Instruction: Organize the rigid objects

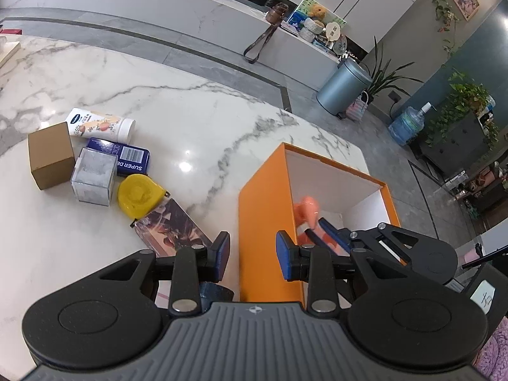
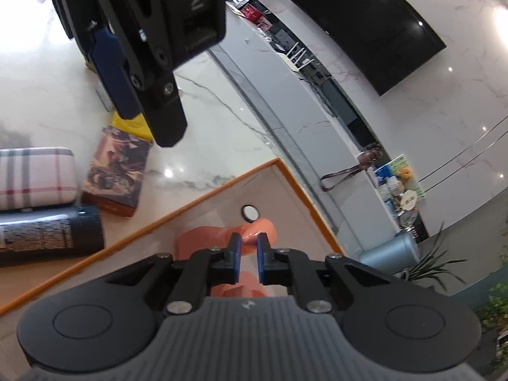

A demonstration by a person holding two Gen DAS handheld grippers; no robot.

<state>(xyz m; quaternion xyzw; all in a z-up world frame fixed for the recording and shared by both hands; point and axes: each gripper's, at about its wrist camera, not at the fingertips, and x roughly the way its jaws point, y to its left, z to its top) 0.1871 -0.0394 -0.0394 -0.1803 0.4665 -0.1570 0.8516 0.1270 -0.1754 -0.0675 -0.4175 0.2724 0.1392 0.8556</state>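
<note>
An orange box (image 1: 263, 209) with a white inside stands open on the marble table (image 1: 177, 104). My right gripper (image 2: 248, 252) is inside the box (image 2: 197, 200), jaws closed narrowly on a salmon-pink plastic object (image 2: 260, 227); the pink object (image 1: 306, 211) and the right gripper's fingers (image 1: 331, 230) also show in the left wrist view. My left gripper (image 1: 253, 252) is open and empty, hovering over the box's near left wall. It appears in the right wrist view (image 2: 139, 41) above the table.
Left of the box lie a picture-printed box (image 1: 173, 227), a yellow tape measure (image 1: 138, 195), a clear cube (image 1: 93, 176), a blue tin (image 1: 122, 157), a white tube (image 1: 100, 125) and a brown carton (image 1: 50, 158). A plaid case (image 2: 35, 177) and a dark can (image 2: 47, 233) lie nearer. A small round disc (image 2: 250, 212) lies in the box.
</note>
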